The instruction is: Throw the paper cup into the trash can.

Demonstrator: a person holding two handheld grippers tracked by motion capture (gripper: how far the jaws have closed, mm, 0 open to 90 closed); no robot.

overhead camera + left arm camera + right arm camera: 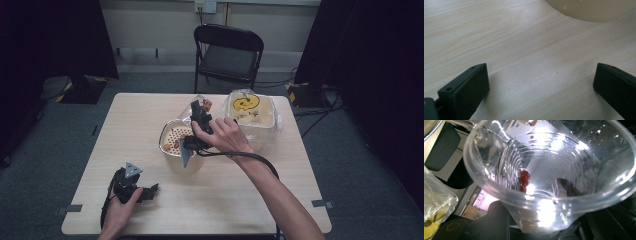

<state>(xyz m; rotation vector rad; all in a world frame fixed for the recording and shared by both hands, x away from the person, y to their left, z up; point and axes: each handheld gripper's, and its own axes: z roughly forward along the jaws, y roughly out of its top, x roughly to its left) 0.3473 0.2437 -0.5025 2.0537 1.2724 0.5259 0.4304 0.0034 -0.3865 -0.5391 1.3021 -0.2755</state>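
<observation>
My right gripper (200, 119) is lifted over the middle of the table, shut on a clear plastic cup (193, 107). The cup lies tilted, its mouth toward a perforated metal strainer (176, 136) holding a few orange bits (170, 146); the strainer sits in a cream bowl (184, 164). In the right gripper view I look into the wet cup (564, 152), where a red piece (524, 178) clings to the wall. One dark finger (496, 218) shows through the plastic. My left gripper (149, 192) rests open on the table at the front left, with bare wood between its jaws (541, 85).
A cream tub (252, 120) lined with a clear bag bearing a yellow face stands right of the strainer. A black folding chair (227, 55) stands behind the table. The cream bowl's wall (594, 10) lies just ahead of the left gripper. Cables trail from both grippers.
</observation>
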